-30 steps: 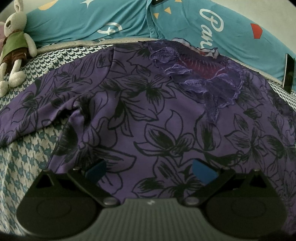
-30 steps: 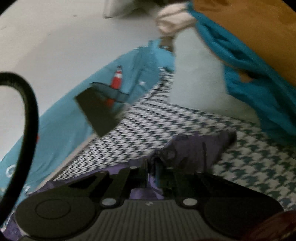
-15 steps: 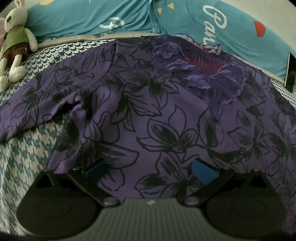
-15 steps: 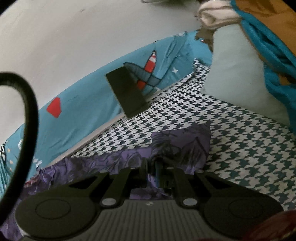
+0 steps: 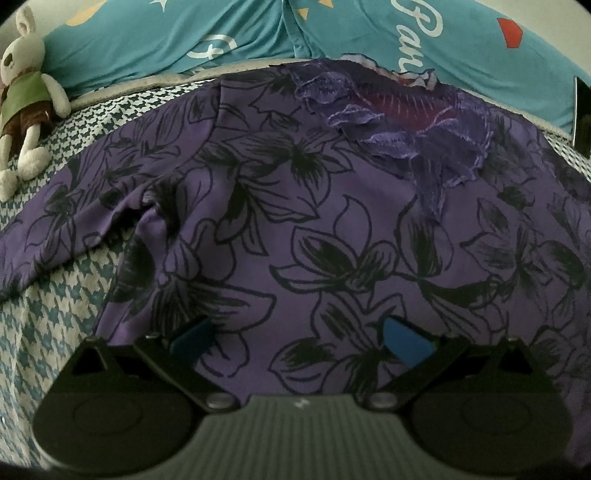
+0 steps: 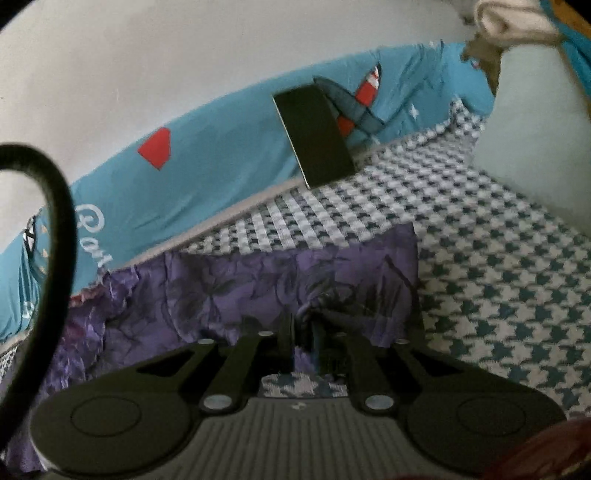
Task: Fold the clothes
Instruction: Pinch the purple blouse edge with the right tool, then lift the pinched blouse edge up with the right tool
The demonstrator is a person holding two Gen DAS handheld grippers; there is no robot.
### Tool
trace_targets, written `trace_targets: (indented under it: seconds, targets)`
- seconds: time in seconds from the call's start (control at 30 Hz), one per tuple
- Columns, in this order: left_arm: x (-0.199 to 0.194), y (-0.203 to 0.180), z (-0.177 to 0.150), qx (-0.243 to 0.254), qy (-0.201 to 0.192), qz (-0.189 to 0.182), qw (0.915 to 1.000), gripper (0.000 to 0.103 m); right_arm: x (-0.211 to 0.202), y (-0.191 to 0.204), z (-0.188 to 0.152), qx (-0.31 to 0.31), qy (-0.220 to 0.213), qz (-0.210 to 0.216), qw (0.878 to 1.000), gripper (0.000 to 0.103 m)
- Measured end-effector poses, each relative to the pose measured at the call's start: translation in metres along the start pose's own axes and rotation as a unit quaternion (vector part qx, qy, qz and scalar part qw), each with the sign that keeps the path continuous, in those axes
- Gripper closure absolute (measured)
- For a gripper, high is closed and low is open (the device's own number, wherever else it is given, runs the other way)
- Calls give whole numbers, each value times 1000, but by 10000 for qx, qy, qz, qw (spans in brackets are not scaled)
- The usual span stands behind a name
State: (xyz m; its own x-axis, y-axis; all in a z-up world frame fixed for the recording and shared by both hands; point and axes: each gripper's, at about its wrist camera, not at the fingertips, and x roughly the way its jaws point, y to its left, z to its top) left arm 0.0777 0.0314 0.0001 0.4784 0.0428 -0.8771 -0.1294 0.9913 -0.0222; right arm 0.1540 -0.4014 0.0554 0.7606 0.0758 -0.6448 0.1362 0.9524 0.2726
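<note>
1. A purple floral blouse [image 5: 332, 229] lies spread flat on a houndstooth bedsheet [image 5: 40, 325], its lace collar [image 5: 399, 122] pointing toward the teal pillows [image 5: 166, 33], sleeves reaching out sideways.
2. The left gripper [image 5: 299, 334] hovers over the hem, jaws wide apart.
3. The right gripper [image 6: 303, 332] is clamped on a sleeve [image 6: 351, 273].
4. A stuffed rabbit [image 5: 22, 99] lies beside the blouse; a dark phone [image 6: 314, 133] leans against a pillow.

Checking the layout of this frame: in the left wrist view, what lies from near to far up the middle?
left gripper, open → purple floral garment → its ruffled neckline → teal printed bedding.
</note>
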Motion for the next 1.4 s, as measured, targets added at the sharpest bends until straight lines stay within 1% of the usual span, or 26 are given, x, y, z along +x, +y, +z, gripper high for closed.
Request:
trace_targets:
  seconds: [0.07,0.13,0.17,0.33,0.47,0.53,0.67,0.73,0.77,0.9,1.0,1.07,1.13,1.17,1.23,1.33,1.4]
  targets:
    - [0,0,0,10,-1,7,10000,0,1,-6,1,84,120,22,9999,84]
    - [0,0,0,12,2,8,10000,0,-4,-13,3,239,156,66,9996,69]
    - [0,0,0,10,5,7,10000,0,-7,-17,5,354,152,96,9992,67]
    - [1,-2,0,8,7,41,10000,0,-20,-39,11,976,61,204,9950,64]
    - [1,-2,0,10,3,60,10000,0,-18,-51,11,1477,126,167,9888,64]
    - [1,-2,-1,14,0,63,10000,0,-14,-53,10,1622,197,178,9864,63]
    - [1,-2,-1,28,-6,71,10000,0,-7,-53,9,1729,239,156,9845,59]
    - [1,-3,-1,32,-9,75,10000,0,-5,-50,10,1721,215,145,9847,52]
    - [1,-3,-1,33,-10,77,10000,0,-4,-48,10,1687,200,138,9854,51]
    - [1,-3,-1,37,-15,77,10000,0,3,-38,14,1483,129,-2,9889,50]
    - [2,-3,-1,42,-22,80,10000,0,9,-31,14,1302,34,-156,9914,51]
    - [2,-3,-2,47,-29,81,10000,0,15,-23,13,1057,-2,-354,9938,63]
    - [2,-3,-2,50,-32,75,10000,0,17,-16,13,874,-72,-399,9953,82]
    - [2,-3,-2,51,-34,72,10000,0,18,-13,13,831,-105,-375,9958,86]
    - [1,-3,-2,53,-41,68,10000,0,19,-7,15,745,-171,-326,9965,89]
    - [2,-3,-2,55,-49,70,9999,0,14,9,19,646,-383,-133,9971,90]
    - [2,-3,-2,54,-55,73,9999,0,8,22,21,587,-506,77,9970,90]
